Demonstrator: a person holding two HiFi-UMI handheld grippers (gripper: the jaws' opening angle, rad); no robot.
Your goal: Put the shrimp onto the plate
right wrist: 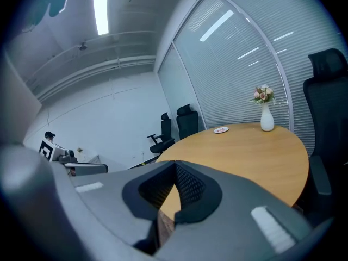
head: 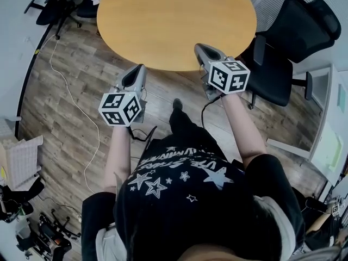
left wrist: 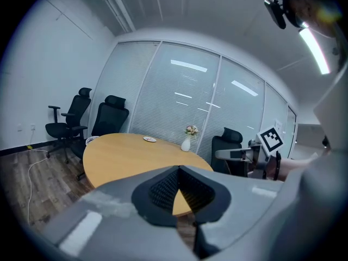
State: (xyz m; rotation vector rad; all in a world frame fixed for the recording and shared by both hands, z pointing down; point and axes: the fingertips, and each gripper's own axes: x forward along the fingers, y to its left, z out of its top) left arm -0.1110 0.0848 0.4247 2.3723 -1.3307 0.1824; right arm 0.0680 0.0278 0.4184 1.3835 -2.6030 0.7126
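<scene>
Left gripper [left wrist: 178, 168]: jaws clenched tip to tip, nothing between them, held just short of the table's near edge.
Right gripper [right wrist: 175, 163]: likewise clamped together and empty.
Table [head: 174, 20]: round, wooden.
Plate [right wrist: 216, 130]: small, white, on the far side near a flower vase [right wrist: 267, 121], well apart from both grippers.
Shrimp: too small to tell; perhaps the reddish marks on that plate.

Three cameras, one round table [head: 174, 26]

The head view looks steeply down from above the table's near edge. Both gripper views sit low, just off that edge, facing across the top toward the vase [left wrist: 186, 144] on its far side. All three share the table.
</scene>
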